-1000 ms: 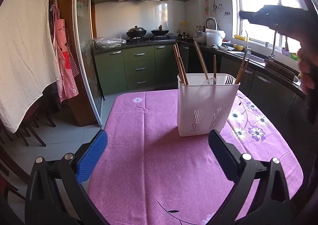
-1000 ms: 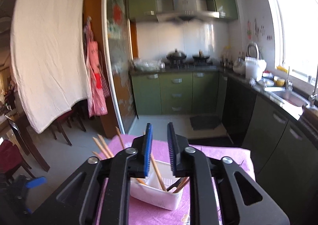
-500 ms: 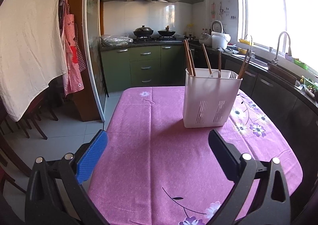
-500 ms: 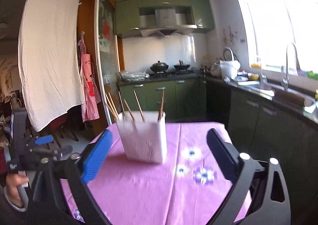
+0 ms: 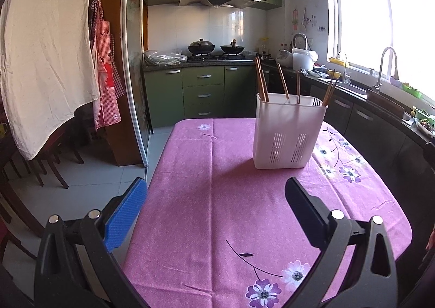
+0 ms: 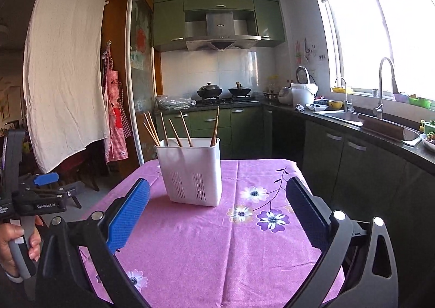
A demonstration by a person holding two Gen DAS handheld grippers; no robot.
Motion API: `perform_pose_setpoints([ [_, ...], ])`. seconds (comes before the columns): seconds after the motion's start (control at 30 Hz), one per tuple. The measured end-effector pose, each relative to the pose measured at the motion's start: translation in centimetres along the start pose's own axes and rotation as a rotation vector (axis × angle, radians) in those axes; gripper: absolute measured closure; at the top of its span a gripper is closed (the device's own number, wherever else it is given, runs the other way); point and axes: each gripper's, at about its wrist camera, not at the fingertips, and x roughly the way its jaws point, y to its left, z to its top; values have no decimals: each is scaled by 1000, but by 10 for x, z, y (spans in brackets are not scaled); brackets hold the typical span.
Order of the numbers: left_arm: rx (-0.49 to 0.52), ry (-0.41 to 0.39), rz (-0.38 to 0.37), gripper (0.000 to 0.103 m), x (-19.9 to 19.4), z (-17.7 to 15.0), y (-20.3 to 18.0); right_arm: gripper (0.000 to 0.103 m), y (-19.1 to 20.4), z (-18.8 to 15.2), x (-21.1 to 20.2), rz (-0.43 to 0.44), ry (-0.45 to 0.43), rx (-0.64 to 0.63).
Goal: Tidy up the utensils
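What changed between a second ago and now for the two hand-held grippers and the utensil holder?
The right hand-held gripper went from nearly shut above the white utensil holder to open, drawn back low over the table. The left hand-held gripper stayed open and empty. The holder and its chopsticks stayed put.

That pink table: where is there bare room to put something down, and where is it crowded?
The pink tablecloth lies bare from the white utensil holder to the near edge, between the open jaws of the left gripper, and along its left side. The flowered patch right of the holder, ahead of the right gripper, is free too. Only the holder itself is crowded, with chopsticks.
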Motion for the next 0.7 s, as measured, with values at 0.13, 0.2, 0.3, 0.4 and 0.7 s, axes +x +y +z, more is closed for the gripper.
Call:
perform_pose_setpoints([
  [0.13, 8, -7, -1, 7, -5, -1, -3, 5, 2, 0, 1, -4, 12, -4],
  [0.2, 9, -9, -1, 7, -6, -2, -3, 5, 2, 0, 1, -3, 17, -2],
  [0.3, 9, -4, -3, 7, -6, -2, -4, 5, 2, 0, 0, -1, 18, -4],
  [0.4, 10, -3, -3, 7, -6, -2, -4, 5, 4, 1, 1, -1, 18, -8],
  [0.7, 12, -1, -3, 7, -6, -3, -5, 5, 4, 3, 5, 4, 26, -7],
])
